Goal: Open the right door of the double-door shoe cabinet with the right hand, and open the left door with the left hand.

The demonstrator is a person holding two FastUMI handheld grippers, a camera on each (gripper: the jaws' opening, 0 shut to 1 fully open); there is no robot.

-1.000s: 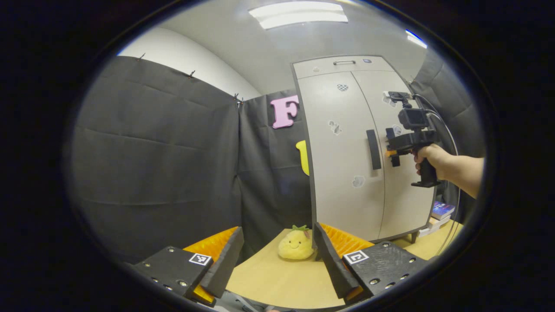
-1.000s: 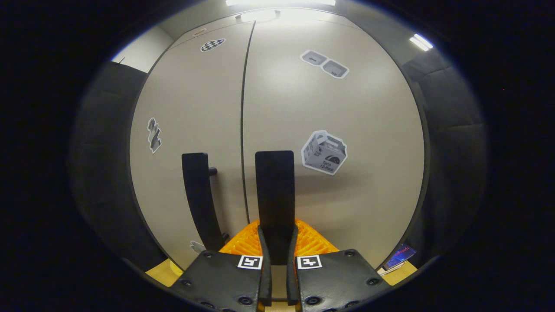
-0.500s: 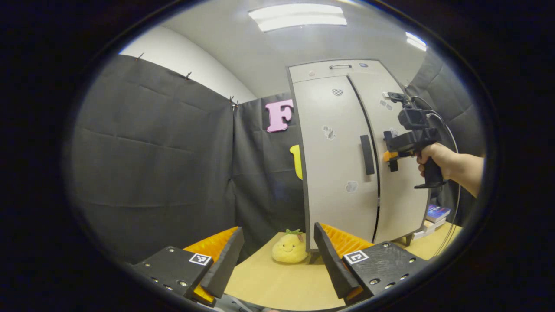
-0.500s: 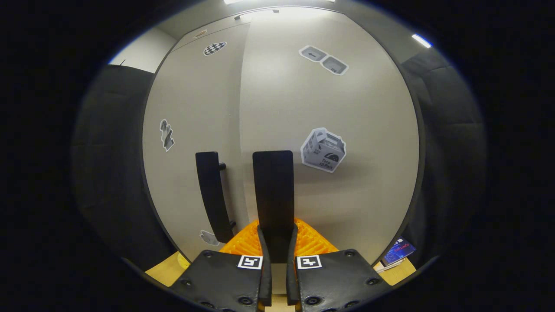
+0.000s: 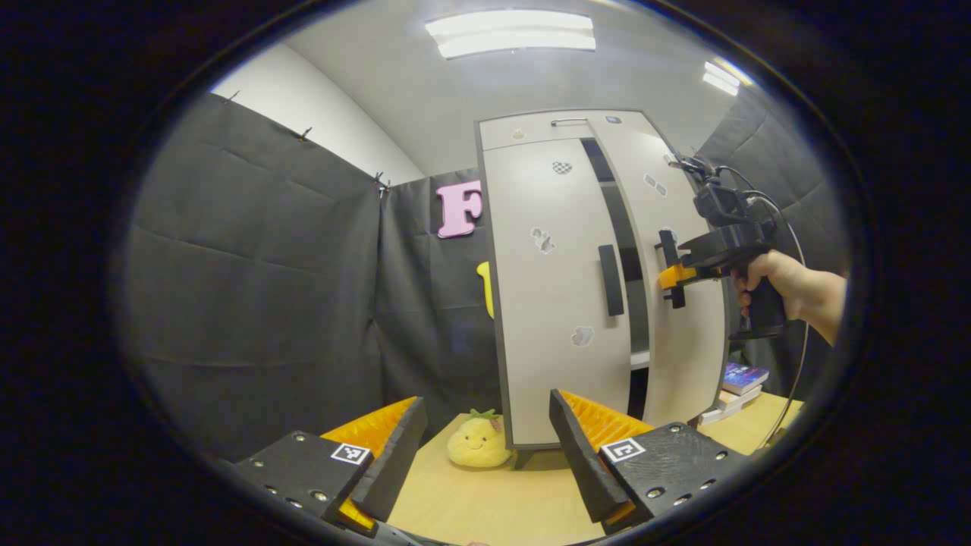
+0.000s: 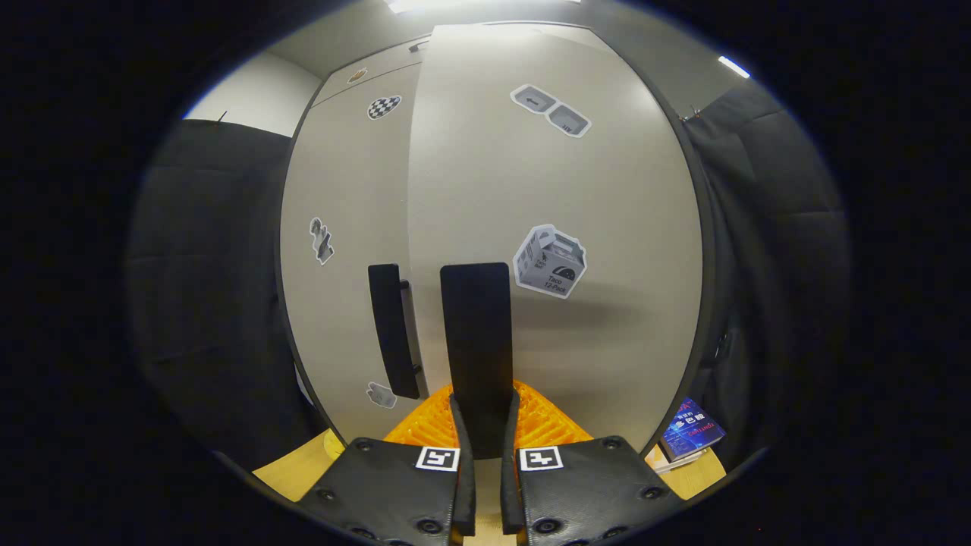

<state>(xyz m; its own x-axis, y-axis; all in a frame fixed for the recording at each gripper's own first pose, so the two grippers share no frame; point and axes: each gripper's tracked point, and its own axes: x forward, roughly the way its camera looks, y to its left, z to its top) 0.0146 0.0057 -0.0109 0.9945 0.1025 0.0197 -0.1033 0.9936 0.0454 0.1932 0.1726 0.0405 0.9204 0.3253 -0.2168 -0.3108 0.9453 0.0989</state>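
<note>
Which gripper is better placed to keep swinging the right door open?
Right. The right gripper is shut on the right door's handle, door ajar. The left gripper is open, away from the cabinet.

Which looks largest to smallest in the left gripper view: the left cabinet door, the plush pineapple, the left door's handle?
1. Left cabinet door
2. Plush pineapple
3. Left door's handle

The pineapple and handle look close in size; the pineapple seems nearer the camera, so that order is unsure.
</note>
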